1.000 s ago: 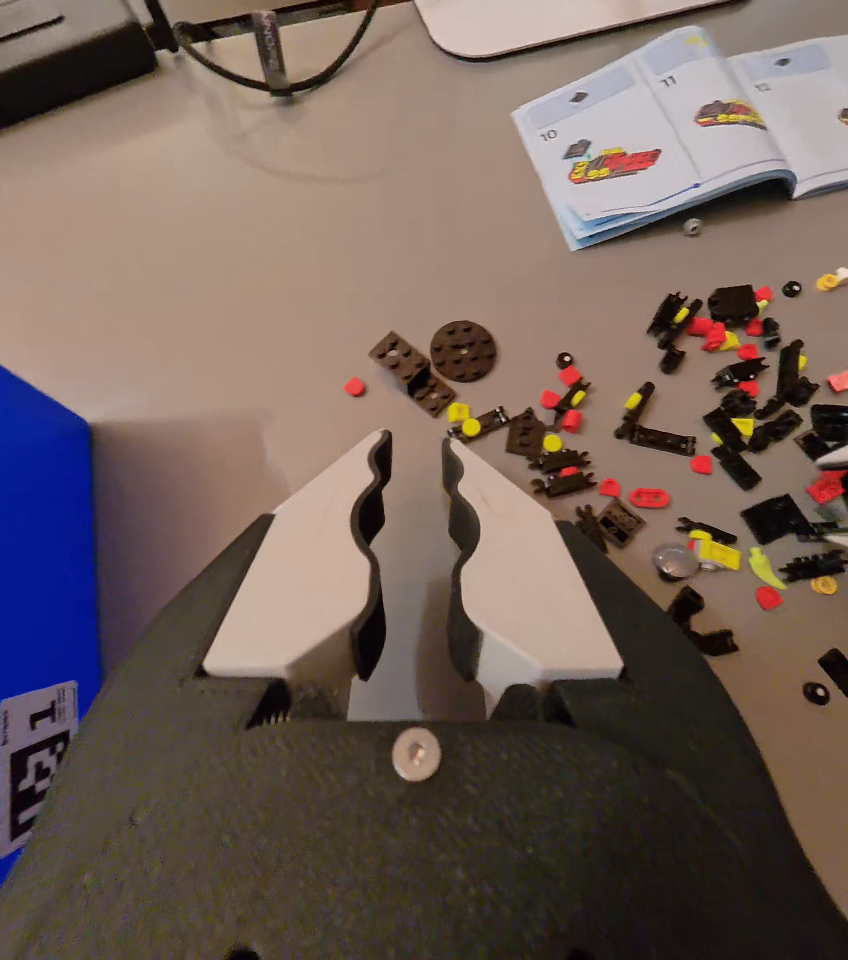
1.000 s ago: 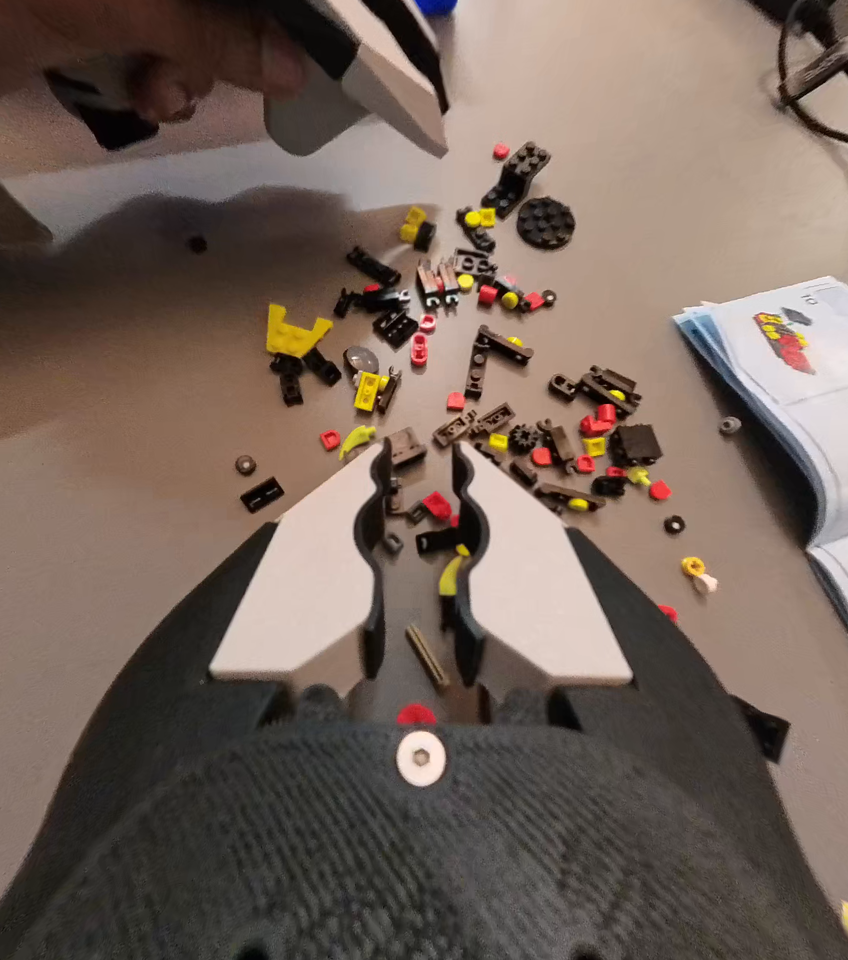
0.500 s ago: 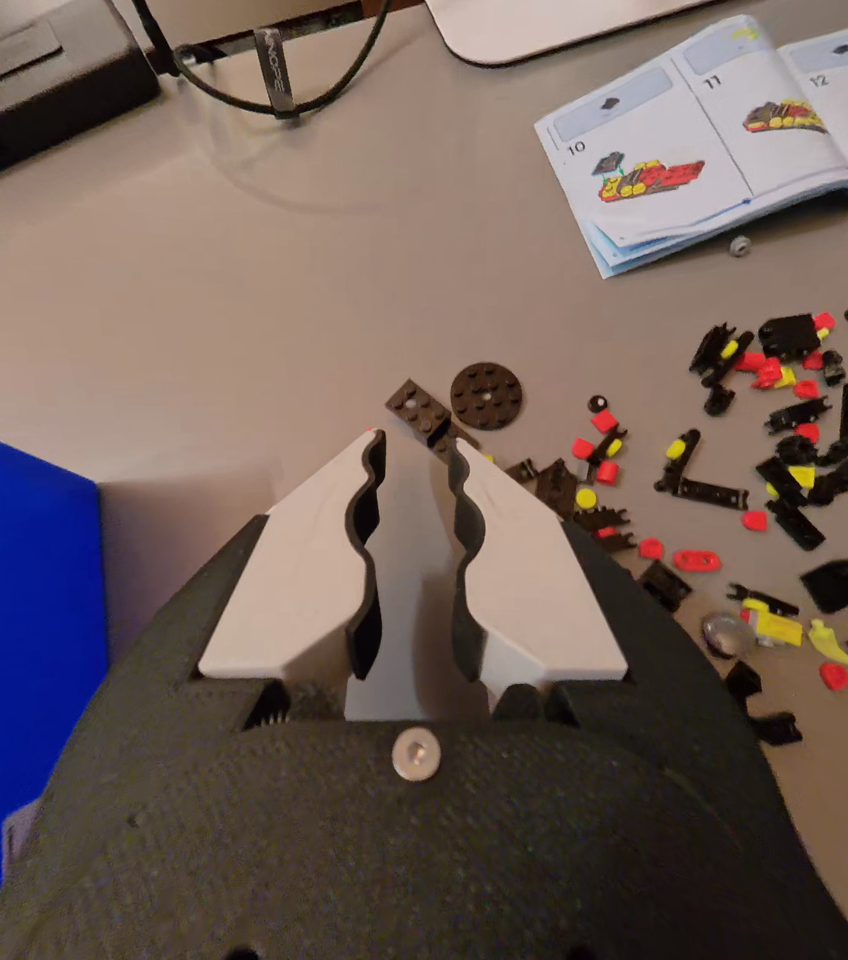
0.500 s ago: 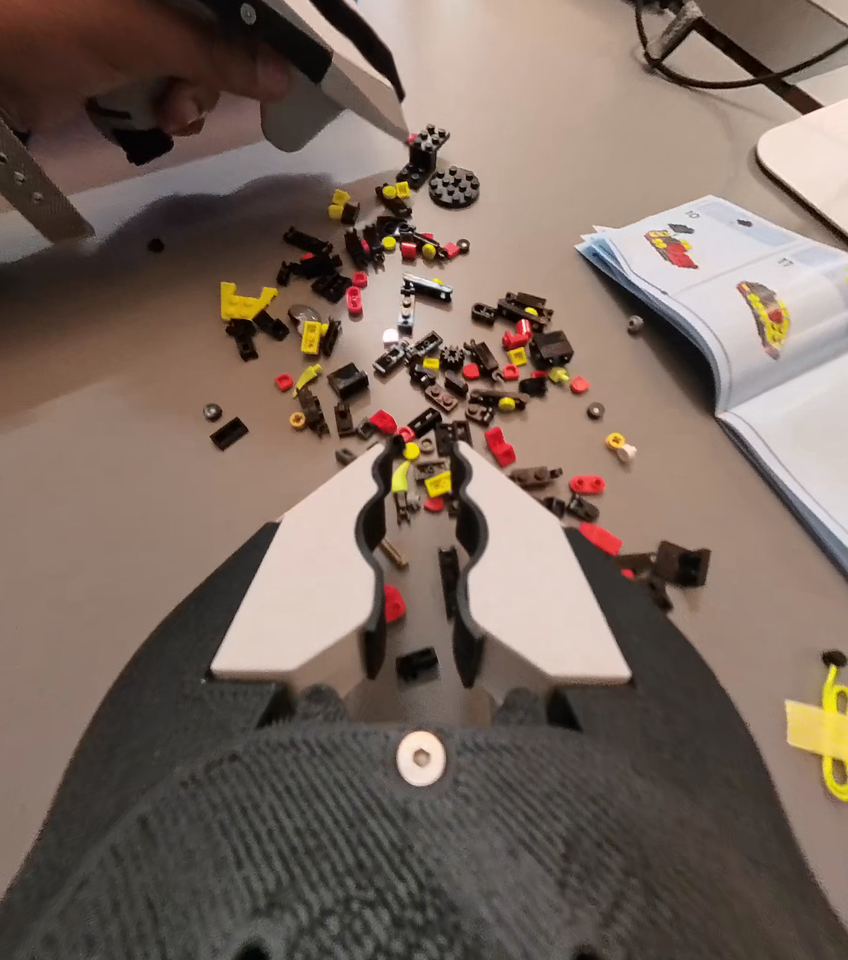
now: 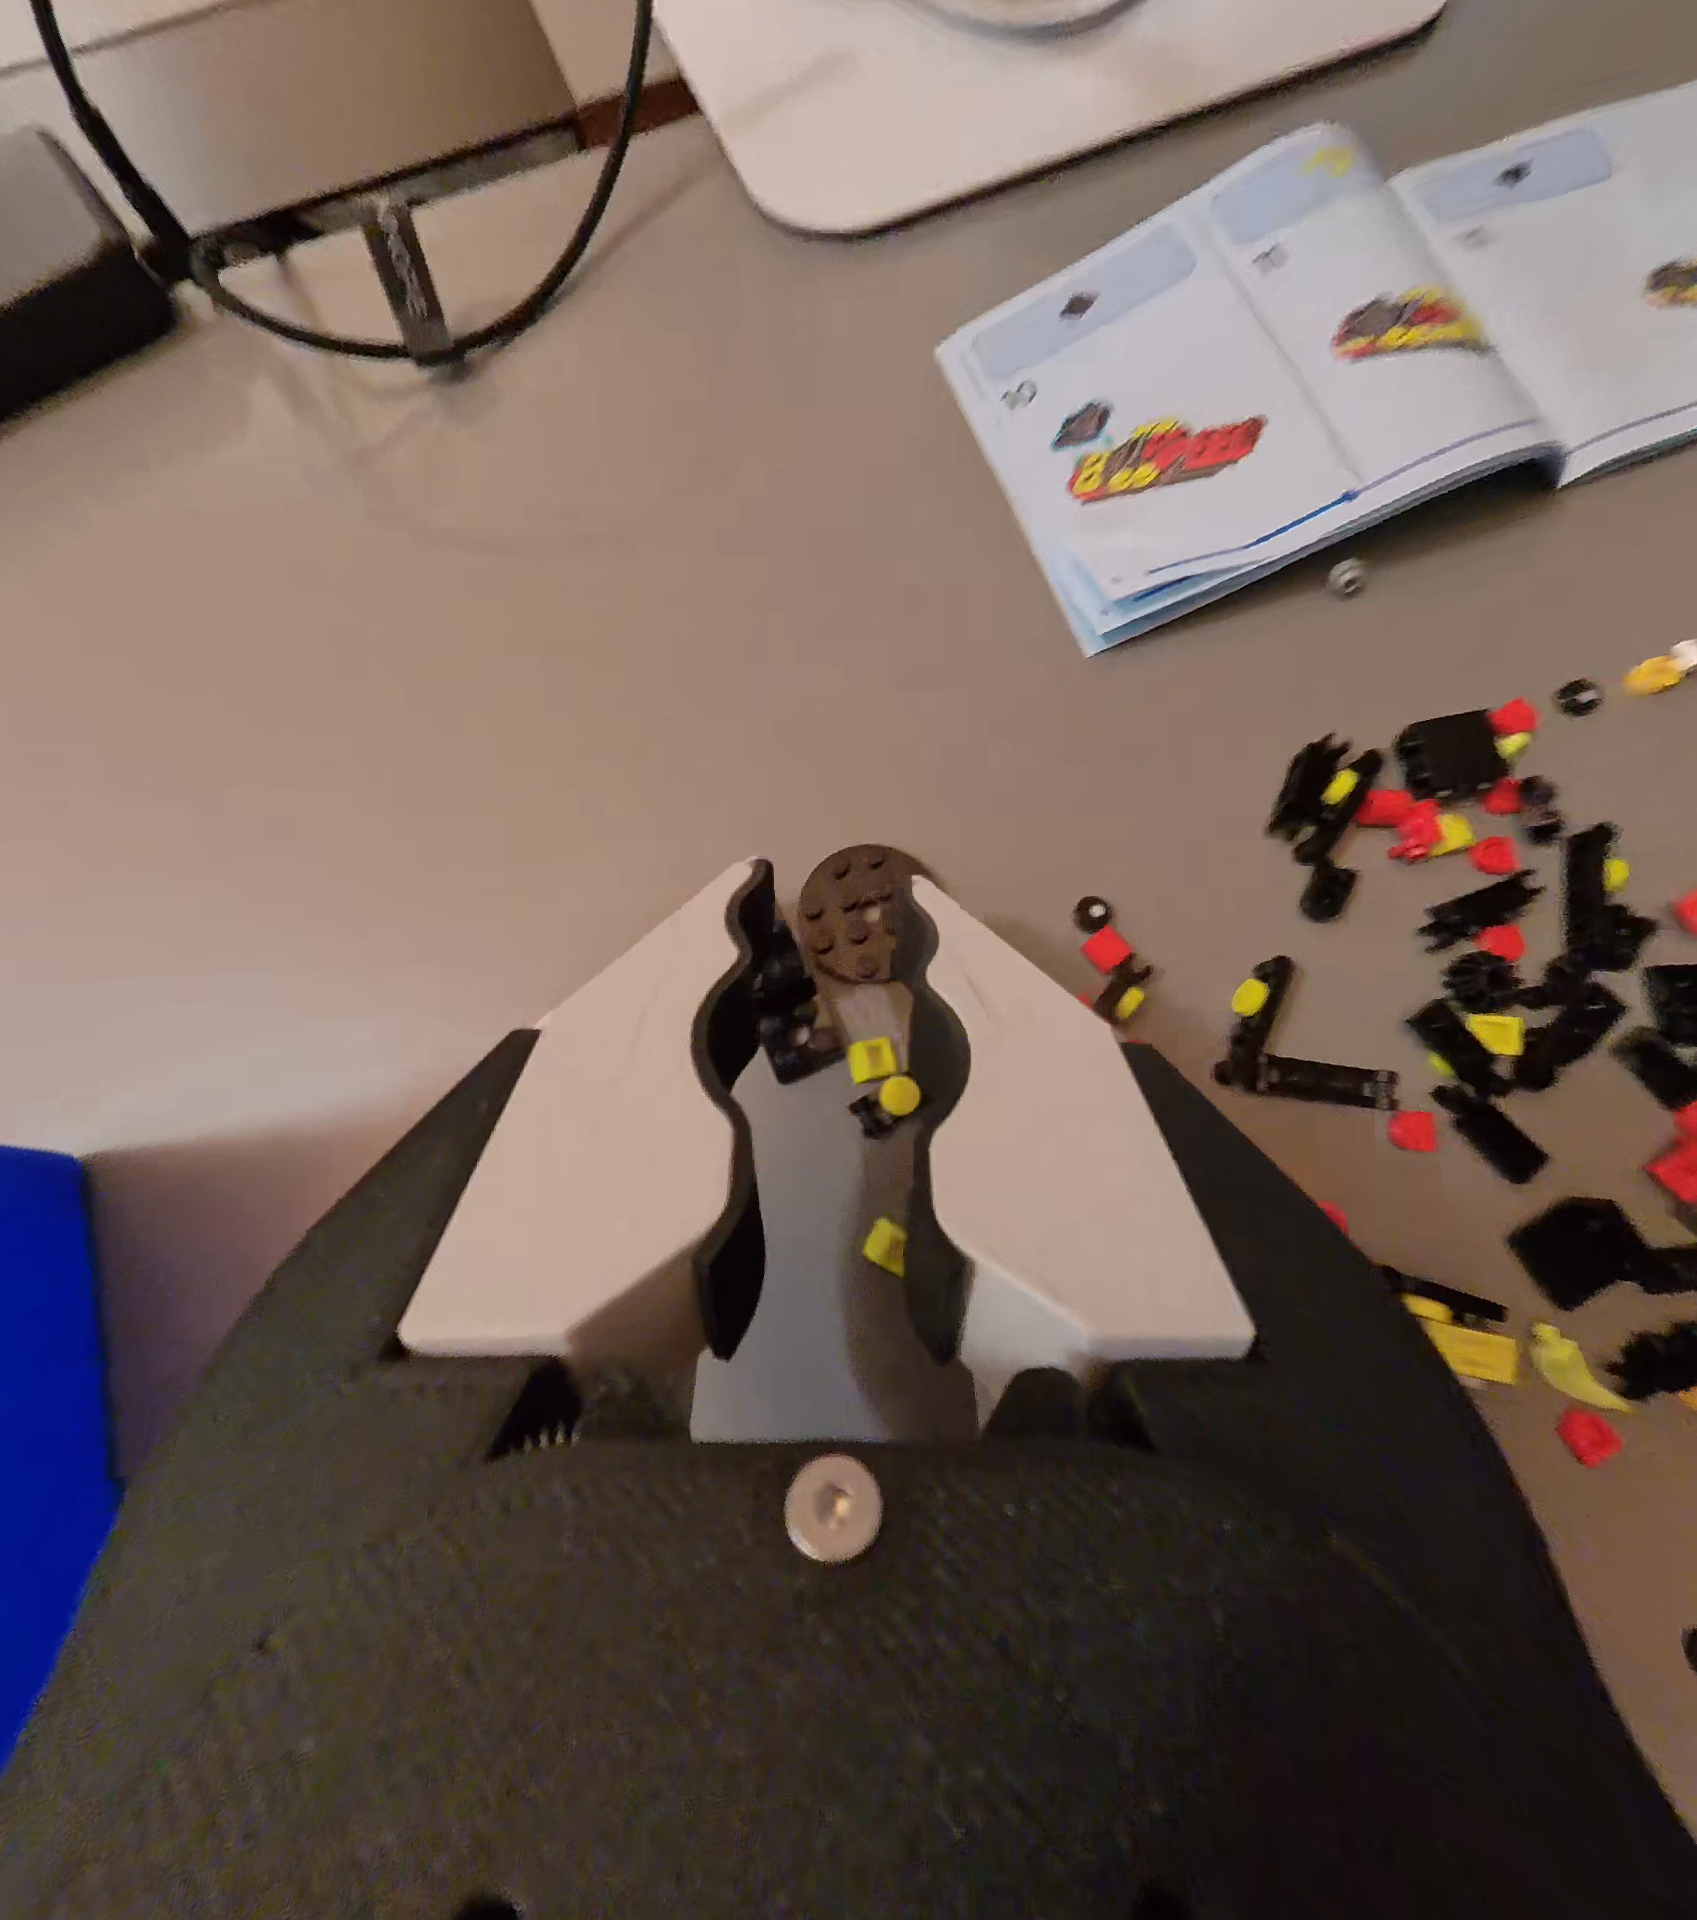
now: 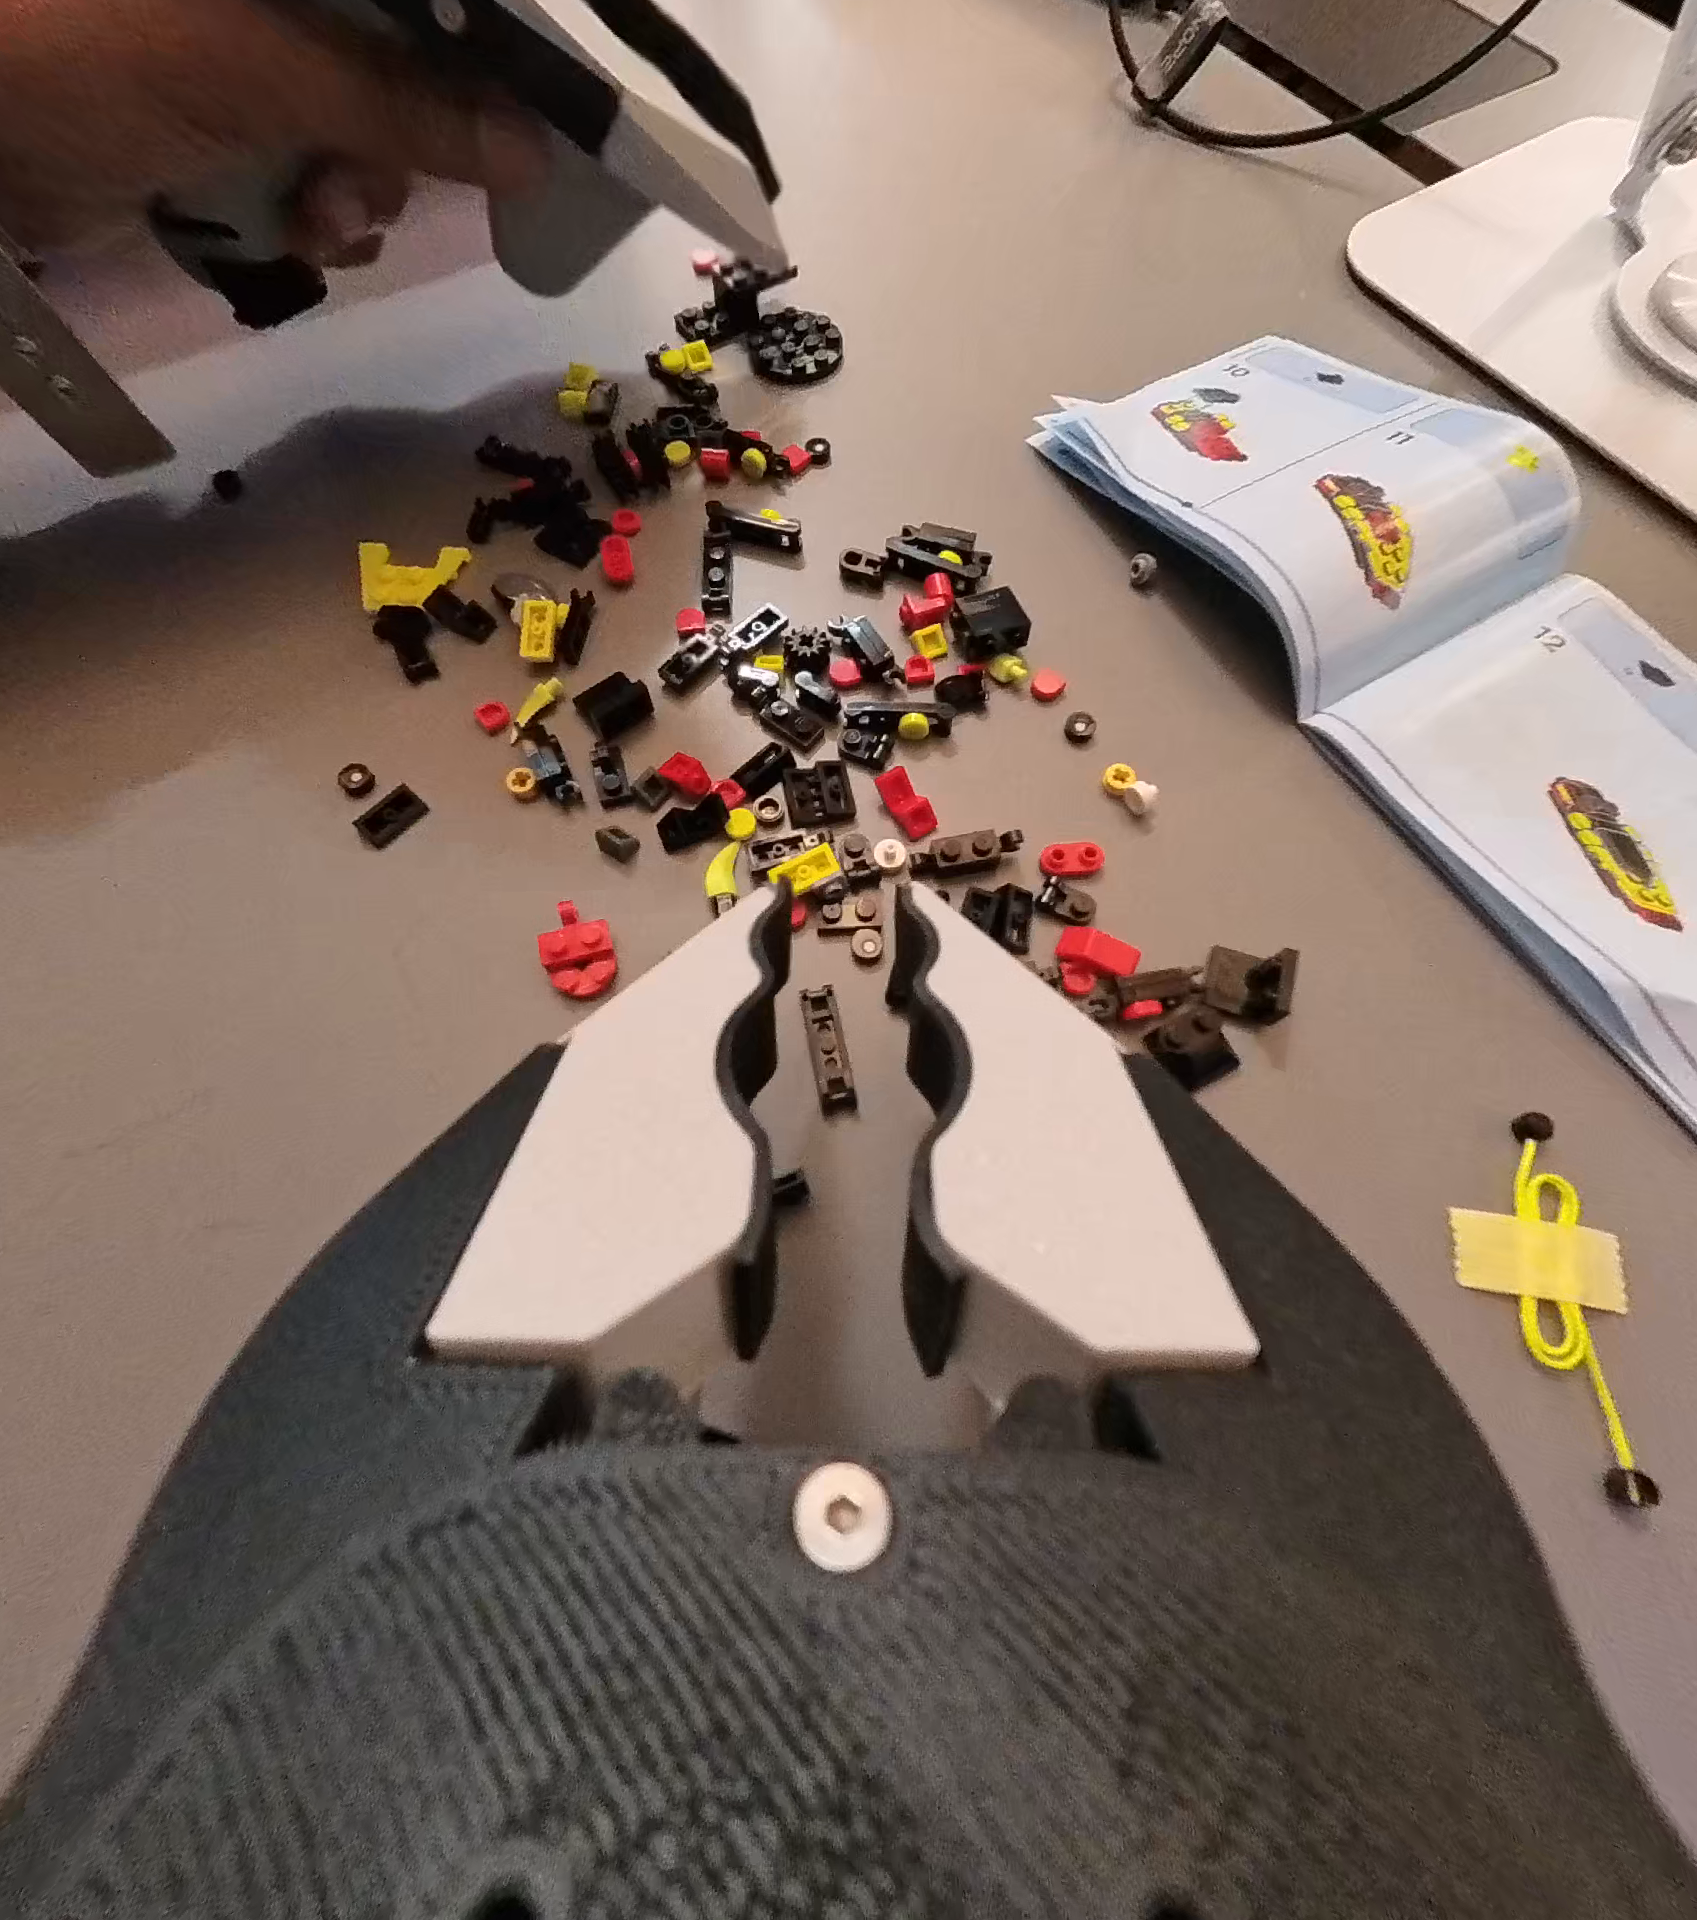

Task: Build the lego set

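Since a moment before, the left gripper (image 5: 839, 883) had advanced, open and empty, straddling the black bracket piece (image 5: 779, 992) beside the round plate (image 5: 854, 914), while the right gripper (image 6: 839, 904), likewise parted and holding nothing, hung well back.

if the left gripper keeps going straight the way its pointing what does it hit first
Probably the black bracket piece by the left gripper tips, with the round studded plate just beyond; depth is hard to judge.

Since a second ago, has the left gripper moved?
Yes. The left gripper has advanced toward the round black plate, which now sits between its open fingertips, and it has come nearer the open instruction booklet.
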Motion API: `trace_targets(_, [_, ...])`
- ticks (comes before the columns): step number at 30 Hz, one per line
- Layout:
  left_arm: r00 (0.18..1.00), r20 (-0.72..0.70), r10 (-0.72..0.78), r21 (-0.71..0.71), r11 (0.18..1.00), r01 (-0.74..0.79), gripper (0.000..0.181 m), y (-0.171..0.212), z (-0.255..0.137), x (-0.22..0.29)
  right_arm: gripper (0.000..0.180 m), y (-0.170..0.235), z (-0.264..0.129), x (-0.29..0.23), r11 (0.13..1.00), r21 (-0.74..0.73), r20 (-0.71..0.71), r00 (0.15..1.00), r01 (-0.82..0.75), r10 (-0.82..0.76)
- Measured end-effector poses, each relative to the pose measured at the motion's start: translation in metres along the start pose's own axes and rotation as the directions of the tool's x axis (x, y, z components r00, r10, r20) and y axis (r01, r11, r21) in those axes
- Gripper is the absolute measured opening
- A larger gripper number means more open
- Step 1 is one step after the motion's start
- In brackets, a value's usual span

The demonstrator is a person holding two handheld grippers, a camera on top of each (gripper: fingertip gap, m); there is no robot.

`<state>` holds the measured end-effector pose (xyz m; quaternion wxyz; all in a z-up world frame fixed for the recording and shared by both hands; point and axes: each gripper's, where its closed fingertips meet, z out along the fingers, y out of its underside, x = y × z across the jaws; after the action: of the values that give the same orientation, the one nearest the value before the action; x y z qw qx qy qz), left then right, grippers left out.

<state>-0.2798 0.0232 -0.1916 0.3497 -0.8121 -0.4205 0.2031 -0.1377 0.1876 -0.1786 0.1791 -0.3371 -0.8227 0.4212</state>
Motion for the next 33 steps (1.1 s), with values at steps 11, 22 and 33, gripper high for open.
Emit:
trace_targets(11, [0.973,-0.229,0.022,-0.109,0.993,-0.048,0.017,0.031,-0.018,0.038,0.017,-0.003,0.010,-0.003,0.999,-0.020,0.013,0.999,0.050,-0.050])
trace_targets(22, [0.978,-0.193,0.084,-0.152,0.982,-0.114,0.020,0.059,-0.031,0.041,0.016,-0.015,0.027,-0.014,0.996,-0.014,0.081,0.993,0.085,-0.084])
trace_targets(33, [0.965,-0.251,0.074,-0.116,0.988,-0.106,0.003,0.056,-0.035,0.045,0.017,-0.011,0.030,-0.016,0.995,-0.031,0.086,0.992,0.096,-0.093])
